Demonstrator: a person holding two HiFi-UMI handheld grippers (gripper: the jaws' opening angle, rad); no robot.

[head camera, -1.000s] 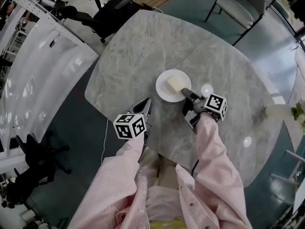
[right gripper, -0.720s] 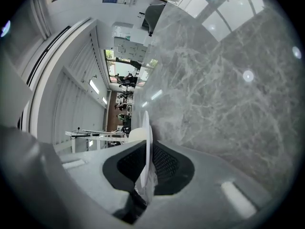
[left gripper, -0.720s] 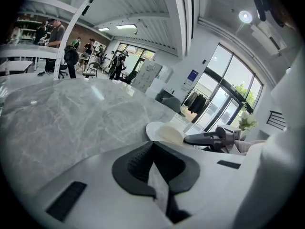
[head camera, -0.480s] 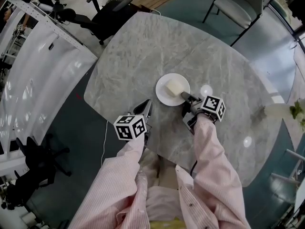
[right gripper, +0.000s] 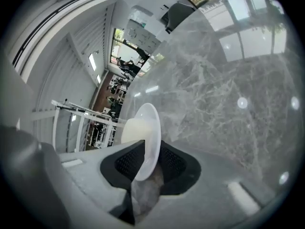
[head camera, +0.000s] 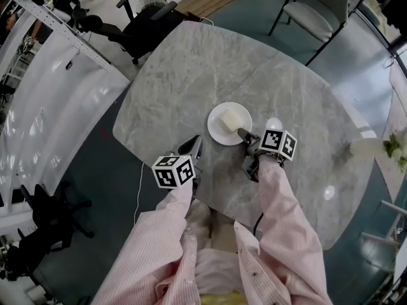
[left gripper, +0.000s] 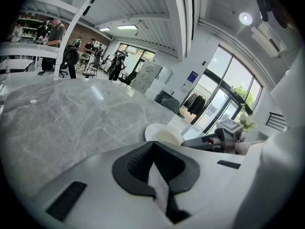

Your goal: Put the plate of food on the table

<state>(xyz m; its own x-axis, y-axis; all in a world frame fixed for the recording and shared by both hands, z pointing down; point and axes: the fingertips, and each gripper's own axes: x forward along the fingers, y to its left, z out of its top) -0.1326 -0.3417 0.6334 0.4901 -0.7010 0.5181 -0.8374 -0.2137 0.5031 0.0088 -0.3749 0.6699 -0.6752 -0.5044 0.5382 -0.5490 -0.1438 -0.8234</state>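
Note:
A white plate (head camera: 222, 131) with a pale yellow block of food (head camera: 231, 117) lies flat on the grey marble table (head camera: 191, 68). My right gripper (head camera: 243, 132) reaches its near right rim. In the right gripper view the plate's rim (right gripper: 151, 128) stands between the two black pads while the jaws are opening, with the food (right gripper: 134, 130) behind it. My left gripper (head camera: 195, 143) hovers near the table's front edge, left of the plate, shut on nothing. The left gripper view shows its shut jaws (left gripper: 153, 149), the plate (left gripper: 153, 130) and the right gripper (left gripper: 212, 140) beyond.
A black office chair (head camera: 143, 19) stands at the table's far left and a grey chair (head camera: 318, 8) at the far right. A white rack (head camera: 44, 100) runs along the left. A potted plant (head camera: 391, 148) sits at the right edge. A white cable (head camera: 138, 189) hangs below the table.
The plate and the right gripper at its rim have shifted very little on the table. The left gripper has stayed where it was.

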